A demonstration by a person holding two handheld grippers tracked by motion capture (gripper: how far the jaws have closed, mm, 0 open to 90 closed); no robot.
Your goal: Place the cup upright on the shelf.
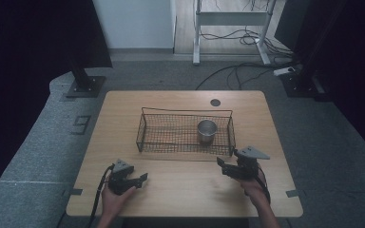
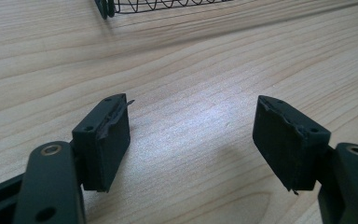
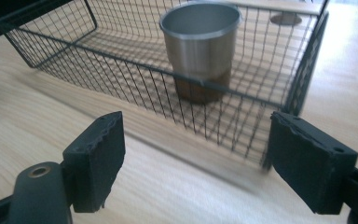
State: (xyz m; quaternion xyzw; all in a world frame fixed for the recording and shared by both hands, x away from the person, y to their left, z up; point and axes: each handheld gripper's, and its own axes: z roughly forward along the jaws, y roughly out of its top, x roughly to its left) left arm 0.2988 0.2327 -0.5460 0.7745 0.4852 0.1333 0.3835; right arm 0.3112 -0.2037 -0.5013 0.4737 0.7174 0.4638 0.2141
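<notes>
A steel cup (image 1: 207, 131) stands upright in the wire basket (image 1: 145, 127), just beyond the right tongs (image 1: 230, 163). Left tongs (image 1: 141, 179) lie well apart on the tabletop (image 1: 180, 190). Both tongs gape, empty.

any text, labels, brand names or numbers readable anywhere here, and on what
None: no readable word, number or sign stands on anything.
Metal cup: plain brushed surface, no mark or label.
Wire basket: bare mesh, no tag.
Left gripper and right gripper: black pads and arms, no lettering.
Wooden table: wood grain alone, and a round dark cap with nothing legible on it.
</notes>
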